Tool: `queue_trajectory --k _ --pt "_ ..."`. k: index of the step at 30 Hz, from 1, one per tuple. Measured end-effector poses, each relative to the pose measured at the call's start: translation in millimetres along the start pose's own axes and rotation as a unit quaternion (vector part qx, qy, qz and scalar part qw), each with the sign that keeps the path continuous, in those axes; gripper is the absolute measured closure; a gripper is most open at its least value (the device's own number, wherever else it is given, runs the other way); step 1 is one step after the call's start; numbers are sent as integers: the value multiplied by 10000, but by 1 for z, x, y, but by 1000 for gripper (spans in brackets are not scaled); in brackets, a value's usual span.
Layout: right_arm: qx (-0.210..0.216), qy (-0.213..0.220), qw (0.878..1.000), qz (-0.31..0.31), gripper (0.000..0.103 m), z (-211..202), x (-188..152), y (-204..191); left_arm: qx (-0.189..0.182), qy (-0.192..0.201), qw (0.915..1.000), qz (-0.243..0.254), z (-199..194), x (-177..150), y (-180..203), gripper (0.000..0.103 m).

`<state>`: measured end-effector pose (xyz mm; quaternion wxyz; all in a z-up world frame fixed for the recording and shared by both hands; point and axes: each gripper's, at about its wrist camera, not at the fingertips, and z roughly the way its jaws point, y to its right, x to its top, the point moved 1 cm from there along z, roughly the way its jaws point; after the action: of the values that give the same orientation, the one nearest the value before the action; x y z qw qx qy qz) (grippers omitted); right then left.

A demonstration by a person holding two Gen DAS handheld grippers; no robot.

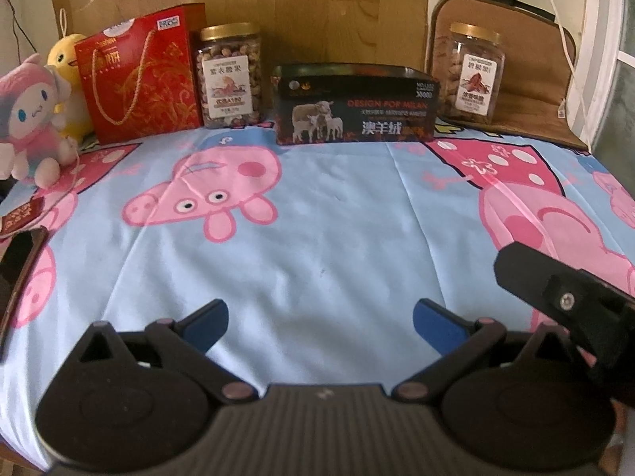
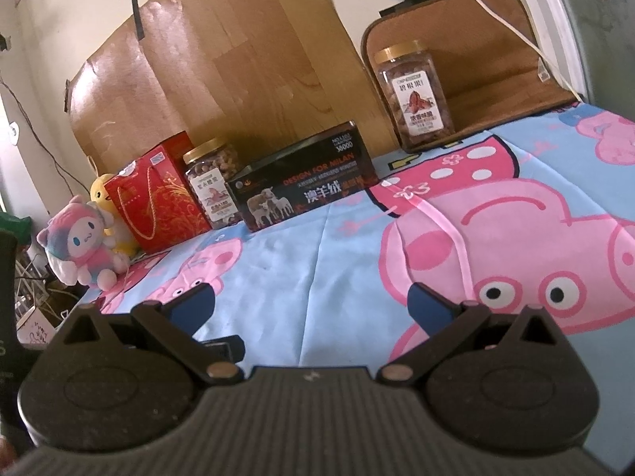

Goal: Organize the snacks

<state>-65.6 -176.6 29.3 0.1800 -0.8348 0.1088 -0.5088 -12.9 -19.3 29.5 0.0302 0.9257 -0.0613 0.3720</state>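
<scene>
We see soft daylight from the right, where the window frame washes out pale. Both fisheye views bend straight lines near their rims and darken at the corners. The 2 jars' labels read slightly soft, and colours on the cartoon sheet look hazy

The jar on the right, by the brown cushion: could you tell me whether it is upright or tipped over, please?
Upright. The right jar stands on its base with its gold lid on top and its label reading right way up; the left wrist view shows the same.
</scene>
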Motion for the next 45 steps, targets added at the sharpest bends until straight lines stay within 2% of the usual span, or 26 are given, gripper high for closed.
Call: queue_trajectory --k 16,45 --pt "-130 351 9992 128 0 -9 5 5 224 301 9993 48 -9 1 0 0" --pt "-137 375 9991 159 0 -10 3 6 585 523 9969 69 -15 3 -1 0"
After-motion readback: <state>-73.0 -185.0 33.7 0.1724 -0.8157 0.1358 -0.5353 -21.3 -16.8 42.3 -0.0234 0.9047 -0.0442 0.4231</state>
